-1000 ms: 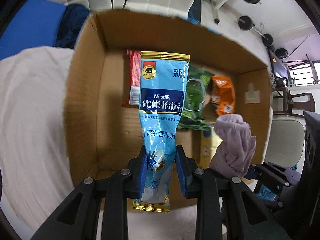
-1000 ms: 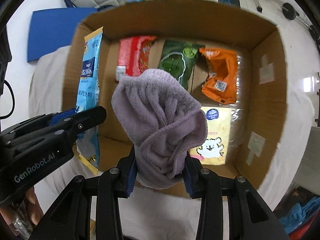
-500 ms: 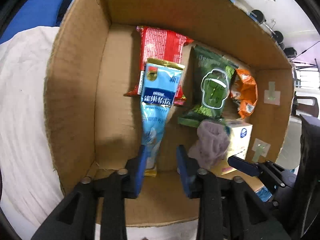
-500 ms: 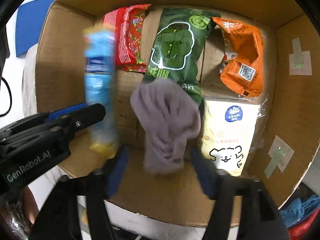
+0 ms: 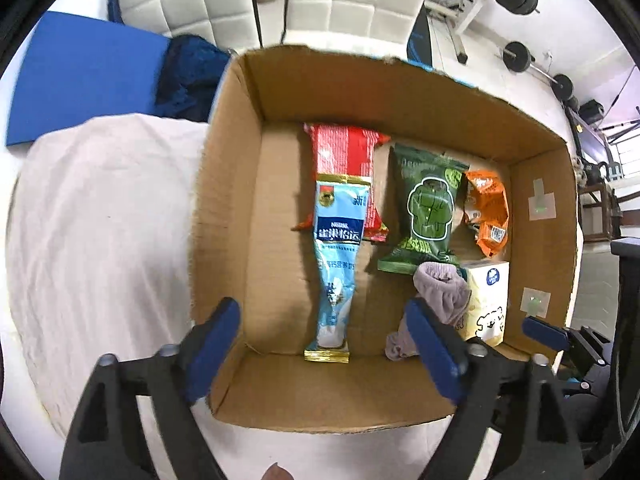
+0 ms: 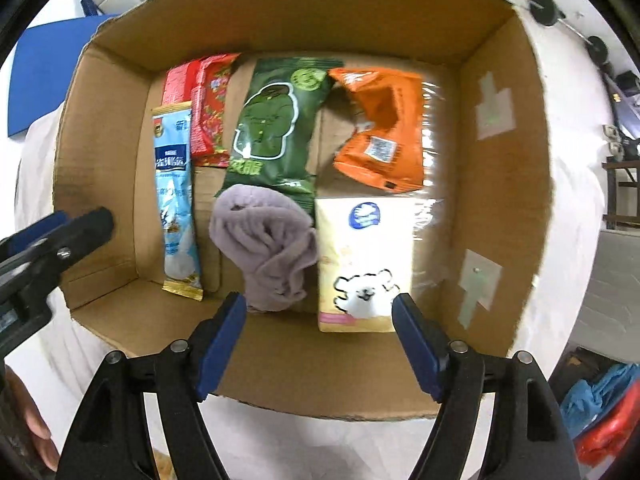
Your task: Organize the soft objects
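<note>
1. One cardboard box (image 6: 496,184) holds six things: four snack or drink-mix packets, one tissue pack and one sock.
2. The packets: a red packet (image 5: 346,160) and a green packet (image 5: 428,208) near the far wall, an orange packet (image 6: 384,128) toward the far right corner, and a long light-blue sachet (image 5: 336,268) whose top overlaps the red one and whose foot reaches the near wall.
3. The mauve sock (image 6: 266,240) lies crumpled on the box floor by the near wall, its top on the green packet's lower edge and its side against the cream tissue pack (image 6: 364,264).
4. A second ago the left gripper (image 5: 324,344) pinched the sachet and the right gripper (image 6: 320,336) the sock; both now lie loose in the box.
5. Both grippers' jaws have just been opening and stand wide, gripping nothing.
</note>
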`<state>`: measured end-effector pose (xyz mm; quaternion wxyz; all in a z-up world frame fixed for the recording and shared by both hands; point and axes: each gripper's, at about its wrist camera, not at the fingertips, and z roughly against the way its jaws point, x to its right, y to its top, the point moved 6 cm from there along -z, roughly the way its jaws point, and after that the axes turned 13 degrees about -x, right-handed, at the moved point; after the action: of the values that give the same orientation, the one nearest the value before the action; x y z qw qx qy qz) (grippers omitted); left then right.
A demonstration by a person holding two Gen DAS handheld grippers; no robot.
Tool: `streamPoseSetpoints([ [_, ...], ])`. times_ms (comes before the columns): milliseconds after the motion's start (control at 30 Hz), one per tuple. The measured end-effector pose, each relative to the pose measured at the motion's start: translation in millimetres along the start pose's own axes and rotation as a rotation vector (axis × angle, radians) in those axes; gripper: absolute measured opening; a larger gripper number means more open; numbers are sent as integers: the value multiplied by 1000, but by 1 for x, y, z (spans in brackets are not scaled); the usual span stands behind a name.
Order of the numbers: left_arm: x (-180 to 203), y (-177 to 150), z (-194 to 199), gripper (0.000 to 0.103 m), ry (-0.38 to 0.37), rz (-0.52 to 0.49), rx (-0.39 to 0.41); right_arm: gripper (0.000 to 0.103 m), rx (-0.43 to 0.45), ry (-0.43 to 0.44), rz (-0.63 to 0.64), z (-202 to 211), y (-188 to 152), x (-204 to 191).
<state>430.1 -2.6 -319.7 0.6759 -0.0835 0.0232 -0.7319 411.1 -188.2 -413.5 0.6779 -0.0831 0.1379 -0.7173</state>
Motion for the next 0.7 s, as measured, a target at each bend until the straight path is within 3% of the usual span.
streamPoseSetpoints([
  [67, 1, -4, 3, 96, 15, 1, 18, 78, 15, 0, -10, 0, -8, 5],
  [100, 2, -5, 2, 98, 18, 2, 24, 83, 21, 2, -18, 1, -10, 8],
  [167, 4, -8, 0, 98, 24, 3, 29, 96, 30, 10, -24, 2, -13, 6],
  [267, 6, -13, -2, 98, 50, 5, 52, 103, 47, 20, -42, 12, -21, 7],
  [400, 6, -20, 4, 98, 68, 3, 99, 103, 90, 16, -74, 19, -29, 6],
  [700, 9, -46, 43, 103, 28, 8, 191, 103, 199, 24, -103, 54, -59, 11],
])
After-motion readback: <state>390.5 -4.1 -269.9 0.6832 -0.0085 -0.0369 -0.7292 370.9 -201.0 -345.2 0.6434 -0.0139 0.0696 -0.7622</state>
